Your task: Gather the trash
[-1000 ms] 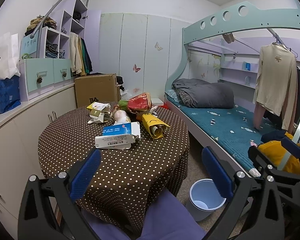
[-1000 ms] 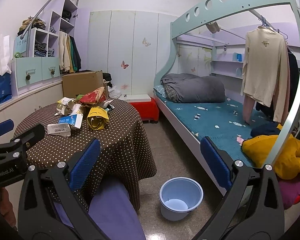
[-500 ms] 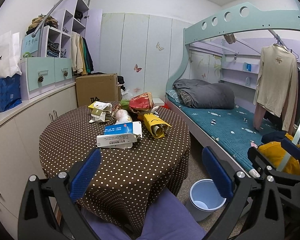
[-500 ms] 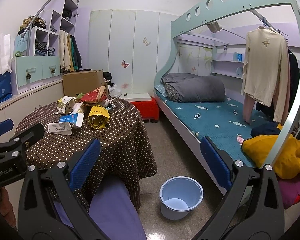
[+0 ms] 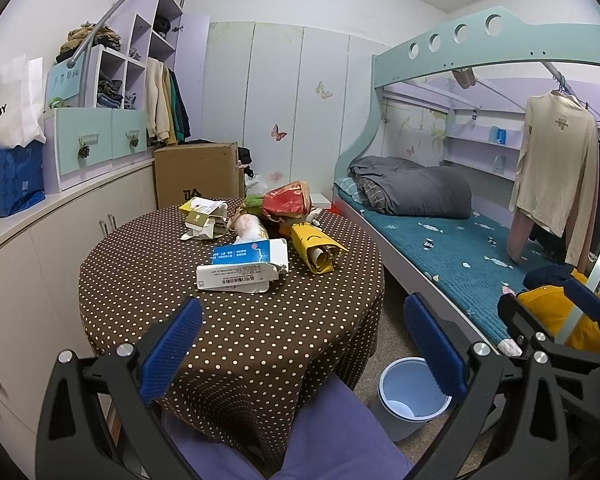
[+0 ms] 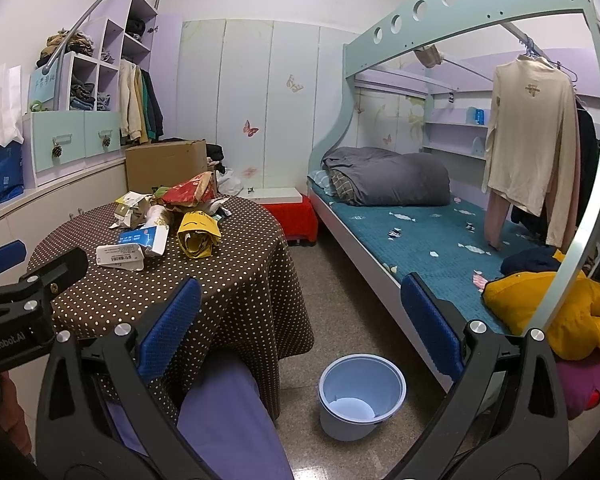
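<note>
I hold my left gripper [image 5: 300, 348] above the near edge of the round table [image 5: 148, 280], its ribbed blue pads [image 5: 170, 354] spread wide with nothing between them. My right gripper [image 6: 300, 332] hangs just off the table's right side, equally splayed and empty, looking past the draped cloth toward the floor. The tablecloth is brown with small cream dots and falls in soft folds over the rim.

The trash sits in a loose heap on the far half of the table. Nearest me is a flattened white carton [image 5: 236, 276] with printed text, its torn flap ragged, and a blue-and-white box [image 5: 252, 254] lies touching it just behind. To their right is a crumpled yellow paper bag [image 5: 316, 250], rolled into a rough cone. Behind that lie a glossy red wrapper [image 5: 288, 200], creased and puffed (a snack bag, by its sheen), and a folded yellow-and-white carton [image 5: 204, 216].

On the speckled floor, between table and bed frame, stands a pale blue plastic bucket [image 6: 362, 396], round, smooth-walled and upright. My purple-clad knee [image 6: 228, 416] shows below the table edge.
</note>
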`<state>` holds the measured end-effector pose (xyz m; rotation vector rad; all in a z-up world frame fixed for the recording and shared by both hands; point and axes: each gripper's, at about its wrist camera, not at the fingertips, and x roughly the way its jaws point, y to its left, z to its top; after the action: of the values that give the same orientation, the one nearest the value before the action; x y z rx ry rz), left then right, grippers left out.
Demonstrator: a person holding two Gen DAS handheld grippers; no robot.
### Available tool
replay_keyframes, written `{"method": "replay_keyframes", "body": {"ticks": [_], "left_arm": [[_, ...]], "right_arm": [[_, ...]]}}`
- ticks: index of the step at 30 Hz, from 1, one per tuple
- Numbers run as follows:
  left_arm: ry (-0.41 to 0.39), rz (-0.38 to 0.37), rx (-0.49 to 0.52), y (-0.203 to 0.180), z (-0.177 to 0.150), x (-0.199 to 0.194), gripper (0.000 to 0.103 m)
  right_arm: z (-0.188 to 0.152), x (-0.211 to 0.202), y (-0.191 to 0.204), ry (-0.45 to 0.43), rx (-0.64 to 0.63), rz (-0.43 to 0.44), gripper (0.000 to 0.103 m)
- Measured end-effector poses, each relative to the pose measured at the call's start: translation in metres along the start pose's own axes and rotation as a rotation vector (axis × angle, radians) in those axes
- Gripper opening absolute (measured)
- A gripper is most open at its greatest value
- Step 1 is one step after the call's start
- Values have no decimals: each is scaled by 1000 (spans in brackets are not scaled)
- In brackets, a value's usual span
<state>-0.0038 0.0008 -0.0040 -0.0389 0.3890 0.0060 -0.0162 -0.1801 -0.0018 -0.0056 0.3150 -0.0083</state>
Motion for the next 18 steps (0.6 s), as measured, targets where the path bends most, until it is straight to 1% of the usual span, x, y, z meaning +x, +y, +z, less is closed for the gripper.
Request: {"method": "replay_keyframes", "body": {"ticks": [18], "left_arm": [[5,7,-10,6,-1,2,99]], "right_arm": [[2,5,2,25,-1,-1,97]]}}
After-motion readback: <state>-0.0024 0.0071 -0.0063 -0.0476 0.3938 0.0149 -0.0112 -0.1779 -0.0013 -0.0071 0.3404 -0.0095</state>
